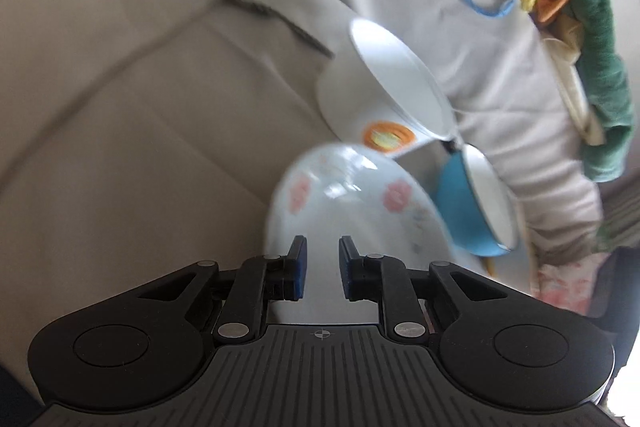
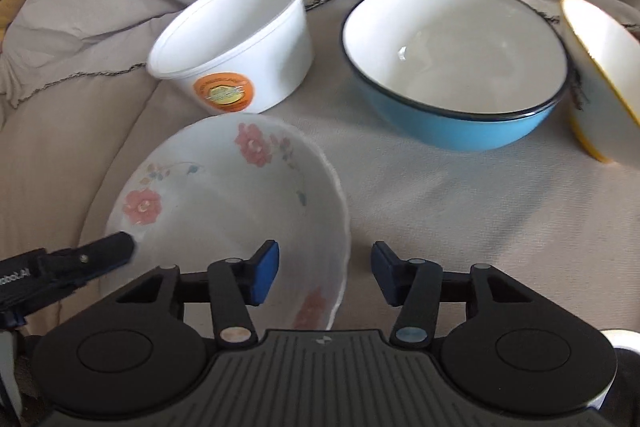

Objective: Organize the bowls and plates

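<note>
A white floral bowl (image 2: 224, 203) lies tilted on a beige cloth. My left gripper (image 1: 322, 269) is at its rim, jaws a little apart around the edge; the floral bowl (image 1: 352, 203) fills the view beyond them. The left gripper (image 2: 120, 245) shows at the bowl's left rim. My right gripper (image 2: 325, 277) is open, its jaws on either side of the bowl's right rim. A white plastic tub (image 2: 240, 43) with an orange label, a blue enamel bowl (image 2: 456, 63) and a yellow-rimmed bowl (image 2: 600, 75) stand behind.
The beige cloth (image 2: 440, 211) is wrinkled, with a dark stitched hem behind the bowls. A green and yellow cloth heap (image 1: 580, 27) lies beyond the tub (image 1: 384, 87) and the blue bowl (image 1: 472, 203).
</note>
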Motion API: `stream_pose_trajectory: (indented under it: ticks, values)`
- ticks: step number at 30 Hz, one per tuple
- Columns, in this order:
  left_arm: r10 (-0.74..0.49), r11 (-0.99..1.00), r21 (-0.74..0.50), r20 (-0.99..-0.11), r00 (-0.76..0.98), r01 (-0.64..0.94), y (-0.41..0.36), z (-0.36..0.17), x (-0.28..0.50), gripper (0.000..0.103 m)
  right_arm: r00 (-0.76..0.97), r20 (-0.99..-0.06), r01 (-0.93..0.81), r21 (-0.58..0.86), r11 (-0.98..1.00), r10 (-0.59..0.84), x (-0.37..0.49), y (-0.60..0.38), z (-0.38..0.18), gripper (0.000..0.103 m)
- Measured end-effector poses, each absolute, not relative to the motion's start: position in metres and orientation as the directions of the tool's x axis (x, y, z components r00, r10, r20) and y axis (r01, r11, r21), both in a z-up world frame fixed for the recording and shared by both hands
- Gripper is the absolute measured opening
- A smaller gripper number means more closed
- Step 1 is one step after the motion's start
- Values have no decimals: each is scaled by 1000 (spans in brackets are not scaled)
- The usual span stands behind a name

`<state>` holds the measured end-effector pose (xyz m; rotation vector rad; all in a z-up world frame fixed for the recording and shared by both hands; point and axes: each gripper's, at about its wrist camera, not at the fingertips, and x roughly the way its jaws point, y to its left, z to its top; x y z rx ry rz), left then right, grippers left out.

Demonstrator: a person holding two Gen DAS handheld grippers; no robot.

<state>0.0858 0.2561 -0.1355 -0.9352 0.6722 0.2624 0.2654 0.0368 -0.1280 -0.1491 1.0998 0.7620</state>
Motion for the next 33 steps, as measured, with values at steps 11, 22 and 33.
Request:
stream_pose_trajectory:
  ticks: [11,22,33]
  values:
    - [163,666,-420,-725,669,-617,254,-86,63,21,273,-832,-661,203,723,483,255,26,-118,46]
    - [-10,584,-551,-740,673,-597,269,-124,77,24,230,-832,-633,266,727,505,259,20,-126,46]
    - [-52,652,-534,-740,670,-539,243,-117,97,49,211,-797,-653,315,689,565,258,14,-114,43]
